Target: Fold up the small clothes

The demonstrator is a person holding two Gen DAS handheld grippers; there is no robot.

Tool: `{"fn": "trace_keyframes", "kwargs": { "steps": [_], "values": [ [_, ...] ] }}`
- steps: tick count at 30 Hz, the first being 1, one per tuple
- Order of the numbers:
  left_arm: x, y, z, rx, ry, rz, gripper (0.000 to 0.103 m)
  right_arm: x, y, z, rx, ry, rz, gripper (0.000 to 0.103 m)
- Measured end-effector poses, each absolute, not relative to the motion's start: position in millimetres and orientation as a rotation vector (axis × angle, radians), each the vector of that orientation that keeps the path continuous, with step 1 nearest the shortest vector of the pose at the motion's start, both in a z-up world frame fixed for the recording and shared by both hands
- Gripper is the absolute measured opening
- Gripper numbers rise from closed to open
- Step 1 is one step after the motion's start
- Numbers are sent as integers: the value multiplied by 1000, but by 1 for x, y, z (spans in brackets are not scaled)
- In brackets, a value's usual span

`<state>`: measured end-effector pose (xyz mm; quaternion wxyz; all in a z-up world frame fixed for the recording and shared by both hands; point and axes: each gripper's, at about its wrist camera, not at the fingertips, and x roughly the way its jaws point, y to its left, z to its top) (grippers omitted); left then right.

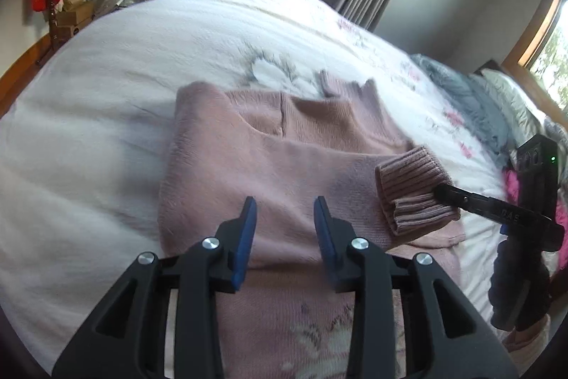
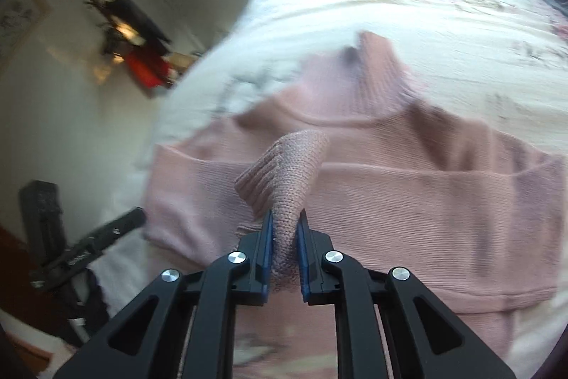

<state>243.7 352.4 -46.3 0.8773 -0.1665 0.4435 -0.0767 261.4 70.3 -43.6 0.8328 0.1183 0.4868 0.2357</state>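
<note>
The right gripper (image 2: 285, 233) pinches the sweater (image 2: 408, 201) cuff (image 2: 284, 166); left gripper (image 1: 285, 219) spread, idle. A shallow pinch could slip.

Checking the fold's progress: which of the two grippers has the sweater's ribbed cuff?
The right gripper: its blue pads are shut on the ribbed cuff. The left gripper hovers open and empty over the pink sweater.

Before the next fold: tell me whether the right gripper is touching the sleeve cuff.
Touching. The right wrist view shows the right gripper with both pads pressed on the ribbed cuff, pinched between them.
</note>
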Motion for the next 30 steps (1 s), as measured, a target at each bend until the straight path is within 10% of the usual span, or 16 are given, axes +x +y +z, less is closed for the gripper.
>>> {"fn": "trace_keyframes", "kwargs": {
  "steps": [20, 24, 27, 30],
  "values": [
    [271, 327, -73, -301, 1028, -172, 41, 231, 126, -72, -167, 1078, 428, 63],
    [273, 331, -85, -324, 1054, -170, 41, 238, 118, -87, -155, 1097, 390, 47],
    [273, 330, -86, -310, 1052, -172, 41, 241, 97, -81, -76, 1089, 378, 15],
    [274, 330, -87, -309, 1051, -172, 42, 244, 60, -76, 115, 1078, 399, 15]
  ]
}}
